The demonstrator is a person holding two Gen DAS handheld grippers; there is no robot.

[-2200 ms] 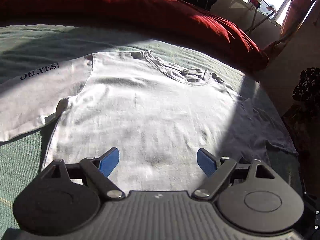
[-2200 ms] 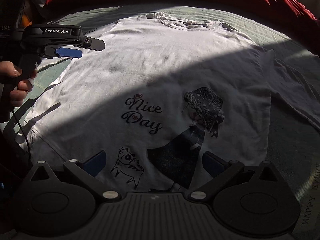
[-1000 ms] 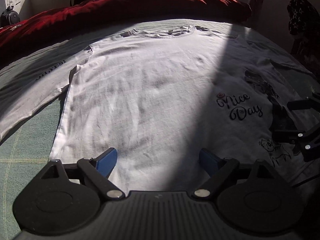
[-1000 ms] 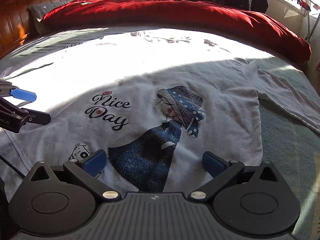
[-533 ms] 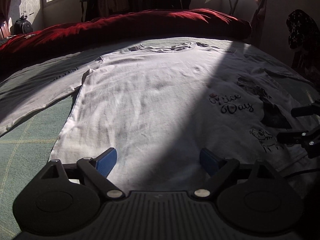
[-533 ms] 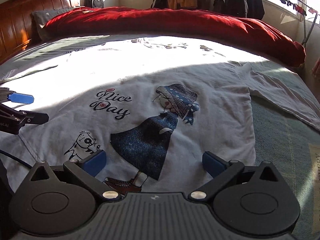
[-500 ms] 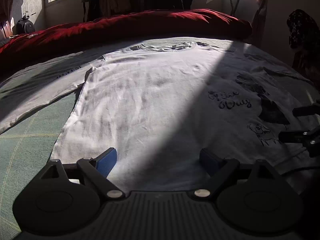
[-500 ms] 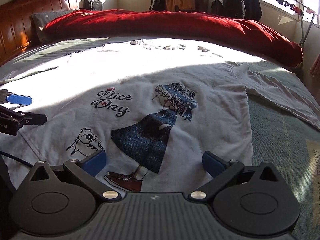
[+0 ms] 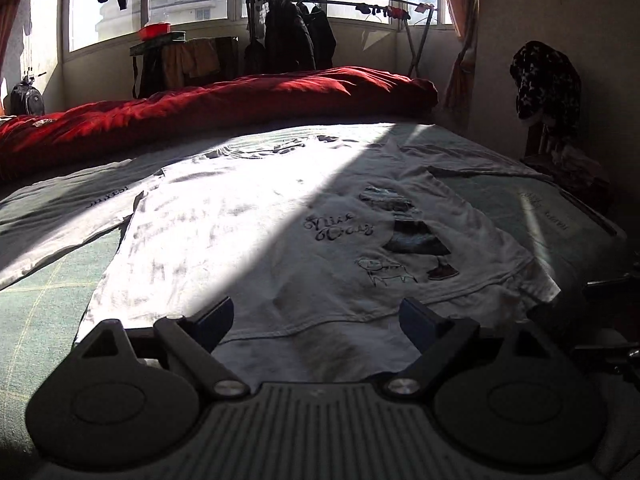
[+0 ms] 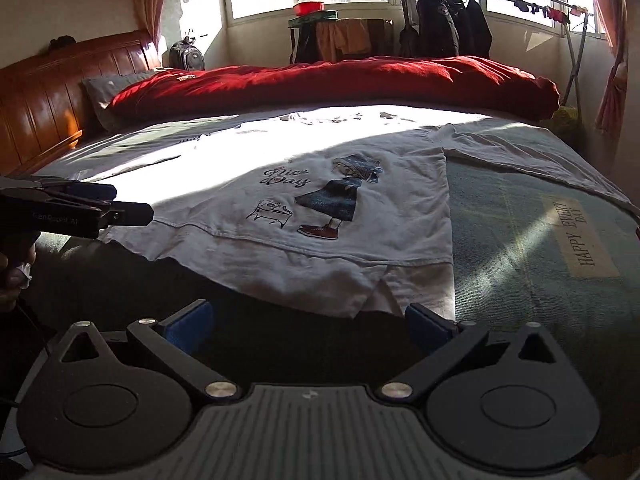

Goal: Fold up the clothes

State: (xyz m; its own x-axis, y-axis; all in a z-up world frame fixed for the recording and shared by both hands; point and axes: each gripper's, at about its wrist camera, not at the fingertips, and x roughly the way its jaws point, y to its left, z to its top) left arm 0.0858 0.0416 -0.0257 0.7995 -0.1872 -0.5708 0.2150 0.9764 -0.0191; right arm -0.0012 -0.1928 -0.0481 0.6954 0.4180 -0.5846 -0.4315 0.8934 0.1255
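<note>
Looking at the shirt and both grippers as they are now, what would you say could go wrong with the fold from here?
The white shirt hangs its hem over the bed edge, so a pull may drag it off. Both the left gripper and the right gripper are open and hold nothing. The hem corner is already doubled over, so a grab may catch uneven layers.

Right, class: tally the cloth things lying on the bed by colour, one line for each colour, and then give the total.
White: 1, the T-shirt with the "Nice Day" print
Red: 1, the duvet along the far side
Grey: 1, the pillow by the headboard
Total: 3
</note>
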